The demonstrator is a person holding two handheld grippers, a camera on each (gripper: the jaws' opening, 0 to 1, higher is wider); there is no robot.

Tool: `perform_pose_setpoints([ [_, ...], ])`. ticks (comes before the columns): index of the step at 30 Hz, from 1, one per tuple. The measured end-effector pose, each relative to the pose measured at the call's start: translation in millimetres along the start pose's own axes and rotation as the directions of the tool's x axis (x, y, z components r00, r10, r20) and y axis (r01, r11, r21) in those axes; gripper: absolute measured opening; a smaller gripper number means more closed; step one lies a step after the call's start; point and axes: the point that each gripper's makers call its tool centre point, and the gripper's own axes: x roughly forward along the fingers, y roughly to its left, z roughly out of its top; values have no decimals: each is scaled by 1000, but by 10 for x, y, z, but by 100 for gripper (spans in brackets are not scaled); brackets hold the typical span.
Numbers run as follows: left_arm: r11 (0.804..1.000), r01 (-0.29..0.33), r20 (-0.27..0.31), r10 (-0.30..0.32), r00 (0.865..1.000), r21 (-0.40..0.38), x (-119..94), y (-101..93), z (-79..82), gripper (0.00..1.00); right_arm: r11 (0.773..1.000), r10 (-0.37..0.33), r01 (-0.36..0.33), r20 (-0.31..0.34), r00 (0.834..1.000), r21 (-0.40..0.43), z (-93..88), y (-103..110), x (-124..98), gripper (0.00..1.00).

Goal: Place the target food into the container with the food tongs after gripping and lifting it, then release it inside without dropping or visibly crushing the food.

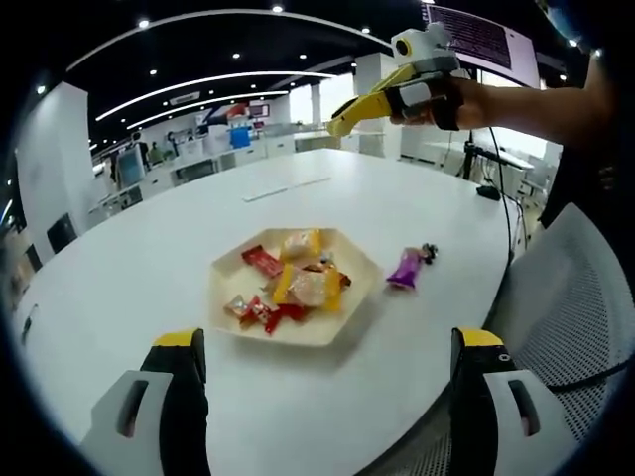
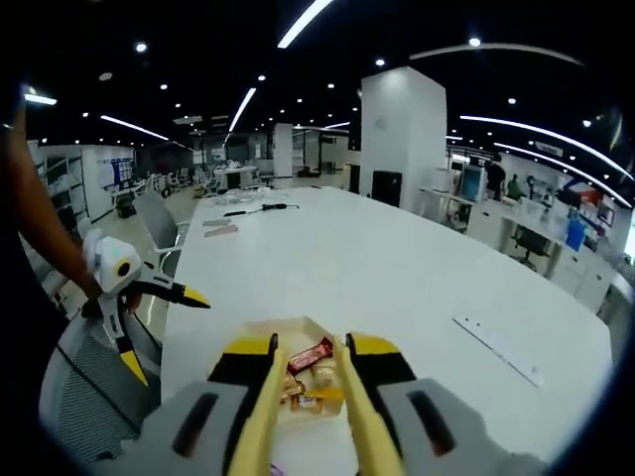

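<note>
A cream hexagonal tray lies on the white table and holds several wrapped candies in red, yellow and orange. Just right of the tray, on the table, lies a purple wrapped candy. My left gripper is wide open and holds nothing, near and above the tray. It also appears in the right gripper view, jaws spread. My right gripper, in a hand, is raised beyond the tray. Between the right gripper's jaws run the yellow food tongs, arms apart, with the tray below.
The round white table stretches far behind the tray, with a flat strip and a cable on it. A grey mesh chair stands at the table's edge by the person's arm. Desks and a pillar fill the office behind.
</note>
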Motion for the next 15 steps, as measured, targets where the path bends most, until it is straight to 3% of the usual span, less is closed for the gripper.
perform_pose_setpoints([
  [4,1000,1,5,-1,1000,-3,-1,-1,8,99,1000,11,-11,-5,1000,11,-18,20,19,25],
  [9,1000,1,6,-1,1000,-3,-4,0,12,99,1000,13,-13,17,1000,3,82,61,57,26],
  [15,1000,10,7,-10,1000,7,-1,-18,14,99,1000,11,-10,31,999,-10,81,49,-63,27],
])
